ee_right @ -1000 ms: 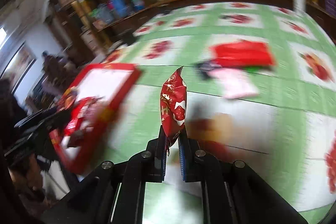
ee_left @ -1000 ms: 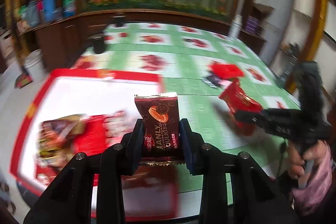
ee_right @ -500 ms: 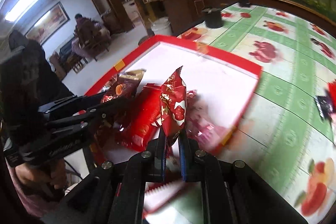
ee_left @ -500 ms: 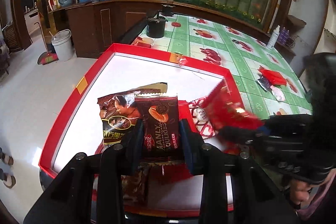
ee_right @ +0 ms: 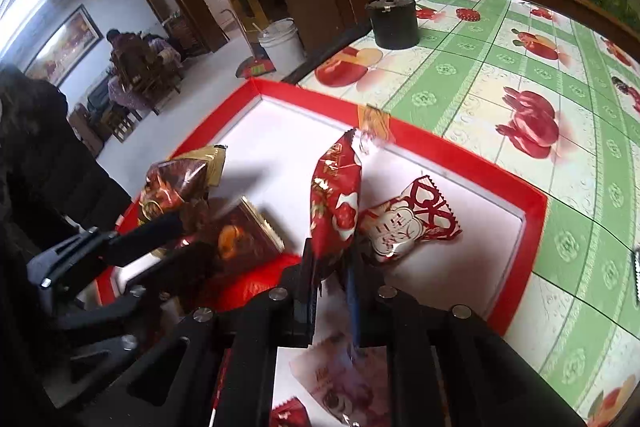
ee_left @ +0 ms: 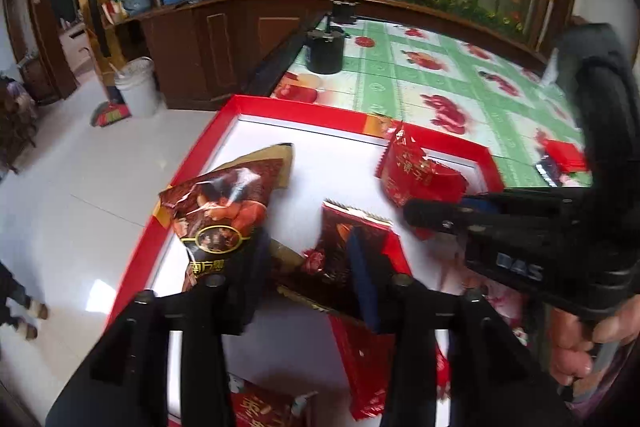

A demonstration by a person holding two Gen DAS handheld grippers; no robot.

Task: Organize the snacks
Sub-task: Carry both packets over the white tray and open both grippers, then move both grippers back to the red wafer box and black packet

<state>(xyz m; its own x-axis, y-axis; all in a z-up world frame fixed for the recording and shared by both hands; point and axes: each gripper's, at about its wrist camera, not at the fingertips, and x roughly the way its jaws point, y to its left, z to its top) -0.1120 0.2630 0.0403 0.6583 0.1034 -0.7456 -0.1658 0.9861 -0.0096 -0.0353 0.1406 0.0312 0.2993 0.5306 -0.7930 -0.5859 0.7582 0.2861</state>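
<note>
Left gripper over the red tray's near edge; jaws have just been opening, parted, brown biscuit packet lying loose between them on the snack pile. Right gripper over the tray's middle; jaws have just begun easing apart, red sweet packet standing upright between them, seemingly pinched. Risks: the upright packet may topple onto the white-and-red sweet on release; both grippers crowd close and could collide.
</note>
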